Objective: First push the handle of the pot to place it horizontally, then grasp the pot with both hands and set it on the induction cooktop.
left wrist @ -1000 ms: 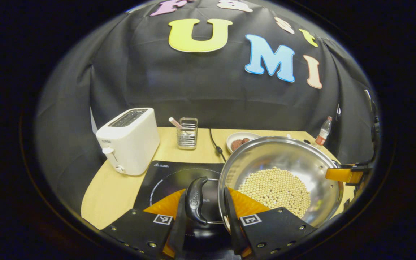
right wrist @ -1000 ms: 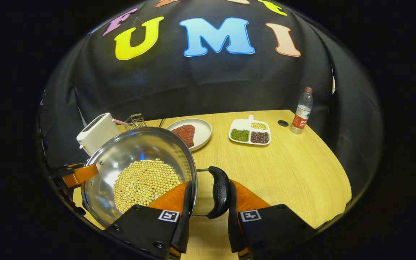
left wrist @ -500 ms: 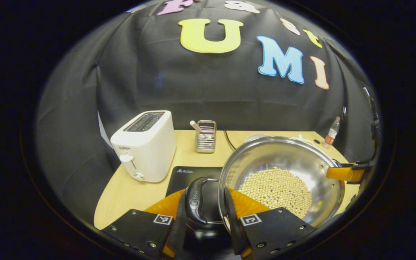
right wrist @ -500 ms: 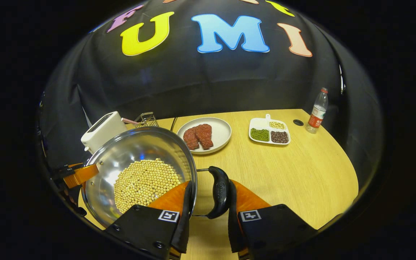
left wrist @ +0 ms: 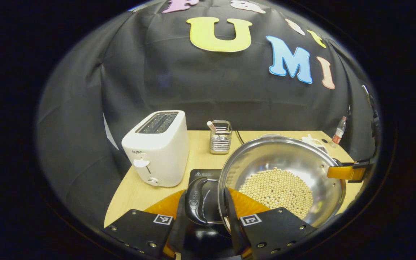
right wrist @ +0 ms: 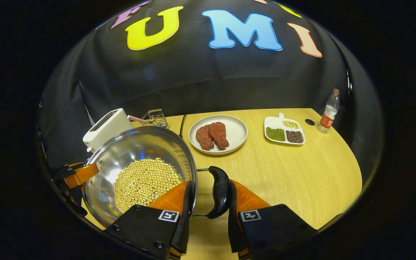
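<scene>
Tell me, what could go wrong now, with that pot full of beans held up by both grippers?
The pot hangs by its two side handles alone, one in the left gripper, one in the right gripper. If either hand dips, it could tilt and spill the loose beans. The toaster stands close beside the induction cooktop, so a wide swing might bump it.

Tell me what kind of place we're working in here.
Likely a mock kitchen counter in a recording booth: a wooden table against a black cloth wall carries a toaster, an induction cooktop and a plate of meat.
</scene>
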`<state>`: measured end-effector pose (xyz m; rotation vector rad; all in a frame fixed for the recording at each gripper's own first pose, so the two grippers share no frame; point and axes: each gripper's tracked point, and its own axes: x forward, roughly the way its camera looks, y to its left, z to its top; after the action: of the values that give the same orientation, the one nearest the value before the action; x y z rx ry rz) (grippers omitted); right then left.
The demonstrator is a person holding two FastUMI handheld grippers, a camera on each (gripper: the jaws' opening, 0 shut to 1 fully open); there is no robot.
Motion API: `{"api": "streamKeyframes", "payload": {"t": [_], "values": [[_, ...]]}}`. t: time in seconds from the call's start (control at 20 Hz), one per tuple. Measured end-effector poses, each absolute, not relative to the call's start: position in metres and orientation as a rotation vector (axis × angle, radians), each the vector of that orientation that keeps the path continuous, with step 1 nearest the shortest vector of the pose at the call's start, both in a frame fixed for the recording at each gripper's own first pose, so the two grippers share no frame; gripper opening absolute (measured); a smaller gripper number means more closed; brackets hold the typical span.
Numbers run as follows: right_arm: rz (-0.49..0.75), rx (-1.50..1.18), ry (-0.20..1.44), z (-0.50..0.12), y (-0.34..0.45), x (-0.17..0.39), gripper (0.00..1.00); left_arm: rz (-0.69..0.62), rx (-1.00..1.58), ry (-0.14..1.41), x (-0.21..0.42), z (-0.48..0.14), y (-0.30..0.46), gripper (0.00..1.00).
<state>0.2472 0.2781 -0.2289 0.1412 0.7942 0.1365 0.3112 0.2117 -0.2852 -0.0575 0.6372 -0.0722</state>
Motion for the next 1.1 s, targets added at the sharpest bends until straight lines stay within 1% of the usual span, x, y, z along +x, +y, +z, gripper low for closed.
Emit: {"api": "streamKeyframes", "payload": {"t": [0.15,0.2,0.25,0.3,0.5,0.55,0.6,0.85,0.9,0.95,1.0,1.05,1.1], "values": [[0.145,0.141,0.802,-0.233,0.289,0.249,0.46,-0.064,-0.056,0.641,0.311,-0.29,0.221,0.52],[0.148,0.143,0.807,-0.234,0.292,0.249,0.43,-0.058,-0.053,0.641,0.313,-0.292,0.226,0.53],[0.149,0.146,0.81,-0.235,0.295,0.249,0.47,-0.053,-0.051,0.644,0.314,-0.292,0.23,0.52],[0.147,0.148,0.809,-0.236,0.298,0.249,0.47,-0.05,-0.048,0.643,0.316,-0.292,0.234,0.52],[0.142,0.151,0.815,-0.242,0.307,0.249,0.47,-0.046,-0.038,0.645,0.316,-0.295,0.24,0.52],[0.141,0.151,0.819,-0.243,0.307,0.249,0.43,-0.047,-0.039,0.65,0.316,-0.298,0.241,0.52],[0.137,0.15,0.825,-0.245,0.307,0.249,0.47,-0.046,-0.044,0.655,0.316,-0.301,0.242,0.52],[0.123,0.137,0.826,-0.247,0.307,0.246,0.46,-0.031,-0.069,0.664,0.313,-0.313,0.243,0.53],[0.121,0.138,0.823,-0.248,0.307,0.246,0.46,-0.027,-0.06,0.657,0.313,-0.313,0.243,0.51],[0.117,0.137,0.822,-0.248,0.308,0.246,0.48,-0.023,-0.049,0.654,0.313,-0.314,0.244,0.56],[0.12,0.137,0.816,-0.249,0.309,0.246,0.51,-0.018,-0.038,0.651,0.316,-0.315,0.246,0.54],[0.128,0.148,0.805,-0.247,0.311,0.246,0.54,-0.003,-0.032,0.638,0.317,-0.313,0.248,0.59],[0.139,0.156,0.78,-0.241,0.314,0.247,0.57,0.015,-0.03,0.619,0.319,-0.308,0.25,0.61]]}}
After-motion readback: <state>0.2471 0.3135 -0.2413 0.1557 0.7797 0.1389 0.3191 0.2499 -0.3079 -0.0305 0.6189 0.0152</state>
